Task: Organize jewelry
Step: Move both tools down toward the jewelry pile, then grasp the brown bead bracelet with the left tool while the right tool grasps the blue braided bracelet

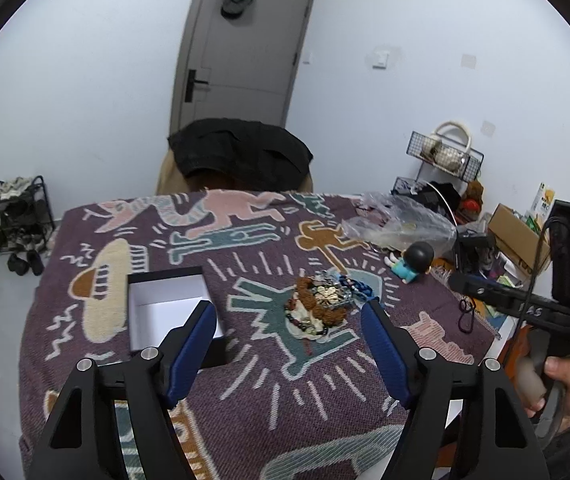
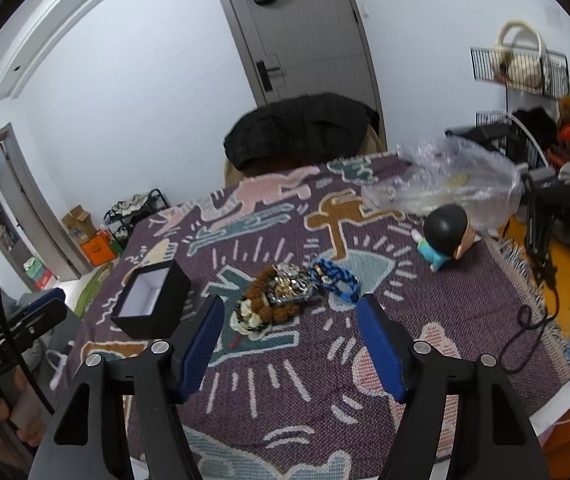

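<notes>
A heap of jewelry (image 1: 321, 304) lies mid-table on the patterned purple cloth (image 1: 245, 380): brown beads, a gold and silver piece, a blue braided bracelet (image 2: 339, 278). It also shows in the right wrist view (image 2: 281, 294). A black box with a white inside (image 1: 169, 304) stands open to its left, seen too in the right wrist view (image 2: 151, 296). My left gripper (image 1: 289, 312) is open and empty, above the cloth just short of the heap. My right gripper (image 2: 289, 308) is open and empty, also short of the heap.
A small figurine with a black head (image 2: 445, 236) lies at the right. A crumpled clear plastic bag (image 2: 449, 176) sits behind it. A black cord (image 2: 525, 328) lies at the cloth's right edge. A chair with a black jacket (image 1: 241, 152) stands behind the table.
</notes>
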`<state>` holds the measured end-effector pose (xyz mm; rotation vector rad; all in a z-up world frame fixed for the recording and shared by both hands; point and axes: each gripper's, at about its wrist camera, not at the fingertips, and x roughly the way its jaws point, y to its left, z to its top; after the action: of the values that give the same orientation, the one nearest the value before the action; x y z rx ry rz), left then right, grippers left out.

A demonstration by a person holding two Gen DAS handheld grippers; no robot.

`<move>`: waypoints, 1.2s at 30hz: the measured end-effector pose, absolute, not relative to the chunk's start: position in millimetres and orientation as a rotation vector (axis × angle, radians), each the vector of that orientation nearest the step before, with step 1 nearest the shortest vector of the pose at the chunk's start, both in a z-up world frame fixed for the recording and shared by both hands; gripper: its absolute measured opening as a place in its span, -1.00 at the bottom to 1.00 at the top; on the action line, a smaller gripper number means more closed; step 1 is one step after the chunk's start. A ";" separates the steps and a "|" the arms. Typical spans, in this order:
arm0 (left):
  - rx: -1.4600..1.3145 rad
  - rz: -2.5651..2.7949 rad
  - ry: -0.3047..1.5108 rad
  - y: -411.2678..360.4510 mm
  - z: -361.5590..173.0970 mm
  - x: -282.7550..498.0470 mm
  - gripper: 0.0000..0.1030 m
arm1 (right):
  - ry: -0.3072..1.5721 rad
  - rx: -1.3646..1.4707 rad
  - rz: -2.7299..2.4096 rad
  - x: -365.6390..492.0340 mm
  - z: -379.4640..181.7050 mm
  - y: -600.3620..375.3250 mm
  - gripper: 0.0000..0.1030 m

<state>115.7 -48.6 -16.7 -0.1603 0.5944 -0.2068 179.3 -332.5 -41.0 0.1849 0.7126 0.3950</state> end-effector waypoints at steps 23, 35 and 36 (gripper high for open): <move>-0.152 -0.274 0.865 -103.0 -72.9 231.1 0.02 | 0.919 0.335 0.351 259.8 -118.3 -348.6 -0.08; -0.141 -0.243 1.013 -118.7 -117.5 288.6 -0.21 | 0.974 0.331 0.345 294.6 -145.3 -340.0 -0.13; -0.151 -0.242 1.023 -118.0 -121.2 292.0 -0.22 | 0.977 0.326 0.345 296.9 -146.7 -338.6 -0.14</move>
<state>292.0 -118.0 -121.2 -0.1505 1.0229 -0.2418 296.9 -338.6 -146.7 0.3260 0.9769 0.3454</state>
